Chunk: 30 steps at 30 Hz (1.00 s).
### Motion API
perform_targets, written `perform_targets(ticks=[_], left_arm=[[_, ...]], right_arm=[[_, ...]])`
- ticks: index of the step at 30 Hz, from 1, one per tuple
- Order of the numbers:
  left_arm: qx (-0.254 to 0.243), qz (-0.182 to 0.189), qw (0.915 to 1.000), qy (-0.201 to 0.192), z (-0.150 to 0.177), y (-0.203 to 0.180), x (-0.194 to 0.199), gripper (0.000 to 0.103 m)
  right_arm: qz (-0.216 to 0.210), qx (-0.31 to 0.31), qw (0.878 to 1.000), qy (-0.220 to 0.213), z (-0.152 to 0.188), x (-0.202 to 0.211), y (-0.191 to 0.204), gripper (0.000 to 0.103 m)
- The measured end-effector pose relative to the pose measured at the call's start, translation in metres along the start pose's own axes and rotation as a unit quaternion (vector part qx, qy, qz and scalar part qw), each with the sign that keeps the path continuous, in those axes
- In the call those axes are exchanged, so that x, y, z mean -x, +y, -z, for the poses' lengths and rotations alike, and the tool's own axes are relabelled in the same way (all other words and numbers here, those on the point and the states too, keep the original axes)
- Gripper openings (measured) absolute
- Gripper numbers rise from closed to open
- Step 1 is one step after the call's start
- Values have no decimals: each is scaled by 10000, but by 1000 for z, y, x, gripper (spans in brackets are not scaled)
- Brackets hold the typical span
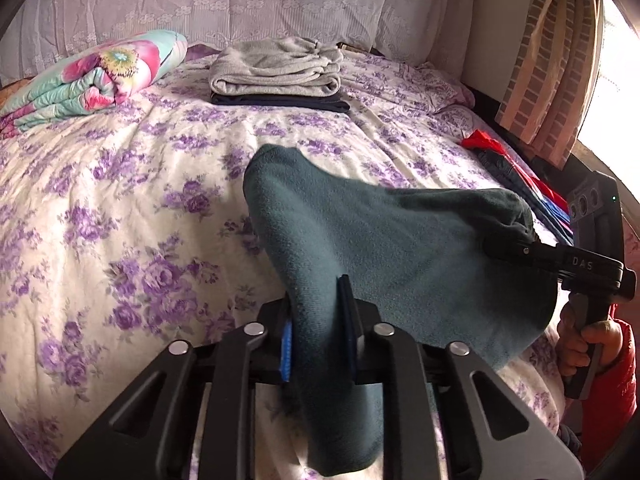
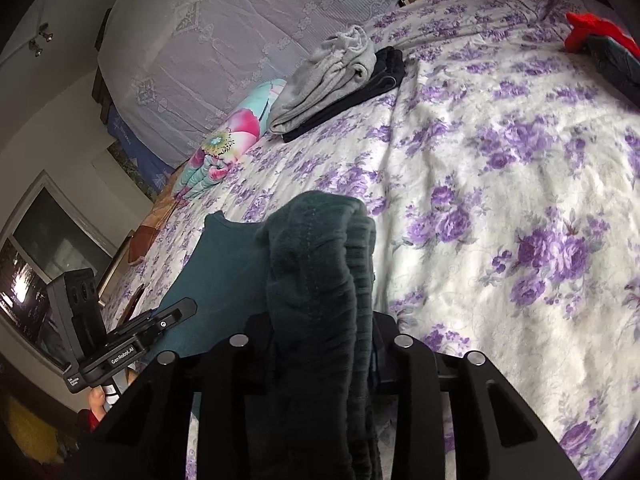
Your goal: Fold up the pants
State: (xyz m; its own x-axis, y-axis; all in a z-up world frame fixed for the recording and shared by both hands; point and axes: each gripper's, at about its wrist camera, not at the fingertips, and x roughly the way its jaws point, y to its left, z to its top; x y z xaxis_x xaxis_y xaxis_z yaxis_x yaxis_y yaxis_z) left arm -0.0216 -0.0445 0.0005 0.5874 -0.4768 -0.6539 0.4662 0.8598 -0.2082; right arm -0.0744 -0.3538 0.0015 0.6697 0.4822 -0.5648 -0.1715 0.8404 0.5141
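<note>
Left wrist view is showing the left claw [image 1: 316, 332] clamping a thin edge of the teal fleece pants [image 1: 400, 256], while the right claw [image 1: 516, 246], beyond it, is pinching the bunched ribbed waistband. Both are gripping fabric, probably to stretch one edge taut between them for a clean fold. Relative to the floral bedspread [image 1: 120, 200], the pants are hanging just above its near part, draping down past the claws. A folded grey garment [image 1: 276, 68] is lying atop a dark one at the bedspread's far side, likely the finished pile.
</note>
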Motion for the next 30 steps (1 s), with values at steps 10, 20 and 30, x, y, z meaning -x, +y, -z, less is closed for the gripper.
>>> perform_targets(ticks=[10, 20, 30], left_arm=[[-317, 194, 9991, -183, -118, 6, -20, 11], [-506, -1257, 9882, -714, -339, 53, -129, 14], [184, -1846, 9824, -204, -304, 109, -229, 73]], right_arm=[[-143, 776, 9966, -232, -145, -33, 34, 27], [486, 842, 9923, -767, -376, -174, 9, 37], [1275, 473, 9785, -1550, -342, -187, -55, 69]])
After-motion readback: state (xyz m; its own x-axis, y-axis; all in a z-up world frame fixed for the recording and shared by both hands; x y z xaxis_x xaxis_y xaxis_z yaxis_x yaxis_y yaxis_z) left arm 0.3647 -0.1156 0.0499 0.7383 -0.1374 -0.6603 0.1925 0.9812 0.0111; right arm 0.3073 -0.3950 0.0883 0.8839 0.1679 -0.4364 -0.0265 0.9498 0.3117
